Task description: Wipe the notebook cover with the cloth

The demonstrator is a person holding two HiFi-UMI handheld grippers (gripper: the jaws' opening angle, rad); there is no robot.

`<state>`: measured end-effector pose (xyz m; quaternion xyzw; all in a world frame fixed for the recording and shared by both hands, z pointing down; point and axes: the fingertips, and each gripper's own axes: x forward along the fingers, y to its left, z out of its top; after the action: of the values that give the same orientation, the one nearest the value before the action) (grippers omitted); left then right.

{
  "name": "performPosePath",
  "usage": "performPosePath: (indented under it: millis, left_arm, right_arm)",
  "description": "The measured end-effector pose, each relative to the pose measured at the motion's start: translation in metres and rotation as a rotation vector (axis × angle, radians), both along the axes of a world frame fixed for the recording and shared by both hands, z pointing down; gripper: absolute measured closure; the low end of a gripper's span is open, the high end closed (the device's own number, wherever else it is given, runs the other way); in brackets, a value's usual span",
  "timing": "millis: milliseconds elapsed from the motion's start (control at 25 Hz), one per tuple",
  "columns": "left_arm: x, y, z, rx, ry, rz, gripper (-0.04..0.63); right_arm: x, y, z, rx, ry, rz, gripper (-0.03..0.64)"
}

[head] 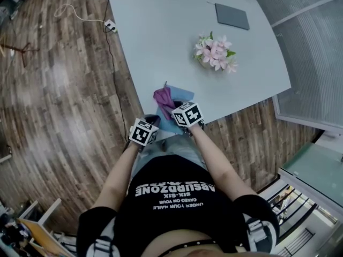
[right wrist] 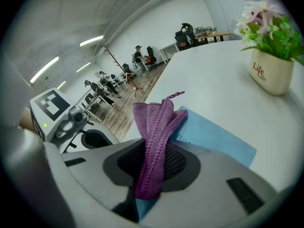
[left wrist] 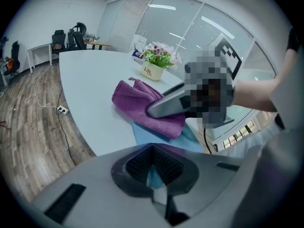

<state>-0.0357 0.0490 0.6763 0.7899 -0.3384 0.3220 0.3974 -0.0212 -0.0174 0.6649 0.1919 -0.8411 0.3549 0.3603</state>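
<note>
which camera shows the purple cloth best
The right gripper view: the cloth fills the middle, bunched and pinched in the jaws of the right gripper, over the blue notebook. The left gripper view shows the cloth as a heap under that gripper; the head view, only a small patch.

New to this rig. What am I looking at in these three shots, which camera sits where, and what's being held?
There is no robot here: a person holds a pair of hand-held tongs in each hand. The marker cubes are part of the tongs. The head view comes from a camera on the person's head, looking steeply down. The other two cameras ride on the tongs and look along their jaws. On the pale table lie a blue notebook, a pot of pink flowers and, farther off, a dark flat slab. The right tongs are shut on a purple cloth, which drapes onto the notebook. The left tongs look closed on the notebook's near edge, probably to steady it.
</note>
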Motion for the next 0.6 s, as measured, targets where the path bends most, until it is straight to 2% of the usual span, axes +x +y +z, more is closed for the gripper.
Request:
performPosePath:
  millis: [600]
  left_arm:
    - [0.001, -0.001, 0.003, 0.0, -0.02, 0.002, 0.58]
  right_arm:
    - [0.051, -0.029, 0.001, -0.005, 0.011, 0.139, 0.524]
